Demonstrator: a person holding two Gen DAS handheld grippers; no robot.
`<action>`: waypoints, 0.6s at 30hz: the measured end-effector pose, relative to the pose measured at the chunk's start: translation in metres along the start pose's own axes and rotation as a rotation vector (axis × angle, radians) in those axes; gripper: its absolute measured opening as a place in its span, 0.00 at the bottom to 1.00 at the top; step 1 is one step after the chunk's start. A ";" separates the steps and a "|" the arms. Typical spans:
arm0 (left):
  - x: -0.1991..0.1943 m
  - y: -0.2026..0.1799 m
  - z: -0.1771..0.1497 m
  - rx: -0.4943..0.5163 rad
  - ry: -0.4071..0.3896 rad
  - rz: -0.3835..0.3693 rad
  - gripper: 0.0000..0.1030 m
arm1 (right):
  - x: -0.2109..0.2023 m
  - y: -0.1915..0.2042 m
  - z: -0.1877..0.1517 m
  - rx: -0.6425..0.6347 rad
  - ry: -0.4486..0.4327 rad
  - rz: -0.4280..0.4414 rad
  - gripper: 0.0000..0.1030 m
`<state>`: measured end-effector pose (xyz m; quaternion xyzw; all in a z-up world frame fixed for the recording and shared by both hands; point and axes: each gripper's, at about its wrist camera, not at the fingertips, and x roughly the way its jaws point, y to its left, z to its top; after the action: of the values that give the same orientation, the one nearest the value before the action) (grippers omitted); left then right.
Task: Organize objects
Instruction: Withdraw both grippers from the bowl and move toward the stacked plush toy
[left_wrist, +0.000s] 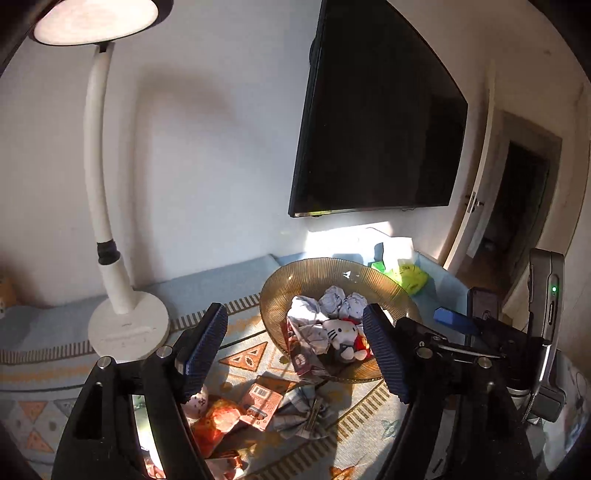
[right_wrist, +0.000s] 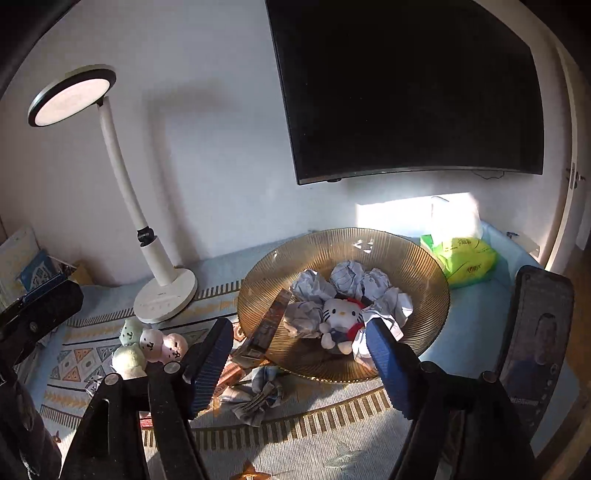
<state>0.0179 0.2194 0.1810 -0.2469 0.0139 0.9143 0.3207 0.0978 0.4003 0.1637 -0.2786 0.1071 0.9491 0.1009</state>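
1. Left wrist view: the left gripper (left_wrist: 295, 347) is standing spread, nothing between its blue ribbed pads, hanging above the patterned cloth (left_wrist: 354, 435). Its left finger is hiding part of a small pink plush (left_wrist: 197, 400) and some orange wrappers (left_wrist: 218, 424); a pink carton (left_wrist: 260, 404) and a crumpled printed paper (left_wrist: 303, 413) are lying just in front of the amber glass bowl (left_wrist: 314, 280). Inside the bowl a white cat plush (left_wrist: 341, 336) is sitting among paper balls (left_wrist: 340, 301). The right finger is cutting off the bowl's near right rim.

2. Right wrist view: the right gripper (right_wrist: 301, 354) is also gaping wide and empty. The bowl (right_wrist: 417, 266) is holding the cat plush (right_wrist: 340, 321), paper balls (right_wrist: 347, 277) and a box (right_wrist: 271, 325) leaning over its left rim. Three pastel plushes (right_wrist: 147, 343) are lying left of it, partly hidden; what lies under the left finger is perhaps more cartons, too dark to tell. The lamp (right_wrist: 162, 291) is standing behind.
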 end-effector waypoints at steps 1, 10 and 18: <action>-0.015 0.003 -0.010 0.003 -0.015 0.034 0.78 | -0.002 0.008 -0.010 -0.003 0.002 0.032 0.76; -0.098 0.095 -0.125 -0.134 0.034 0.434 0.87 | 0.043 0.064 -0.087 -0.068 0.116 0.100 0.77; -0.101 0.175 -0.187 -0.324 0.097 0.558 0.87 | 0.070 0.054 -0.098 0.005 0.200 0.117 0.77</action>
<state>0.0646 -0.0129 0.0404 -0.3244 -0.0492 0.9445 0.0131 0.0768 0.3322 0.0524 -0.3648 0.1353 0.9206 0.0347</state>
